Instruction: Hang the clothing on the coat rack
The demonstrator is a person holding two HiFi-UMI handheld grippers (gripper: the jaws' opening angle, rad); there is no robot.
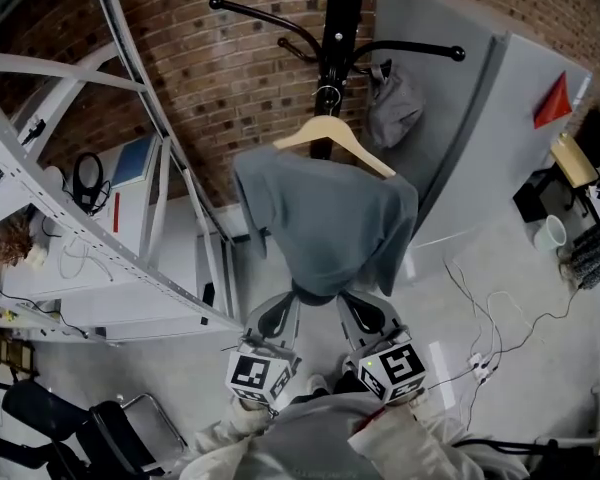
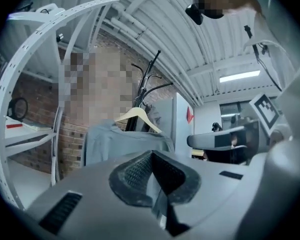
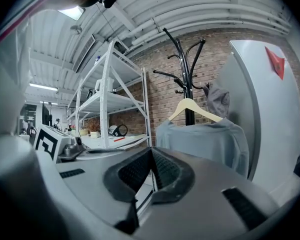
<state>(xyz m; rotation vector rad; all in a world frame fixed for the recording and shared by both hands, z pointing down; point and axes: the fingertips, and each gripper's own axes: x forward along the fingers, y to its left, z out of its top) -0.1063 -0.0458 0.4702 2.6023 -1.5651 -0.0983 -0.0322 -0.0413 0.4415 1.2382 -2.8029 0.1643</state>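
Note:
A grey shirt (image 1: 325, 223) hangs on a wooden hanger (image 1: 330, 133) hooked on the black coat rack (image 1: 338, 28). Below the shirt's hem, my left gripper (image 1: 277, 318) and right gripper (image 1: 365, 316) sit side by side, both shut with nothing between the jaws. In the left gripper view the shut left gripper (image 2: 152, 156) points up at the shirt (image 2: 125, 141) and hanger (image 2: 137, 116), which hang some way off. The right gripper view has the shut right gripper (image 3: 151, 154) aimed at the shirt (image 3: 205, 139), hanger (image 3: 192, 109) and rack (image 3: 187, 59).
A second grey item (image 1: 392, 103) hangs from a rack arm. White metal shelving (image 1: 80, 218) stands at the left, a grey cabinet (image 1: 500, 118) at the right, a brick wall behind. Cables (image 1: 480, 348) trail on the floor; a black chair (image 1: 100, 433) is at lower left.

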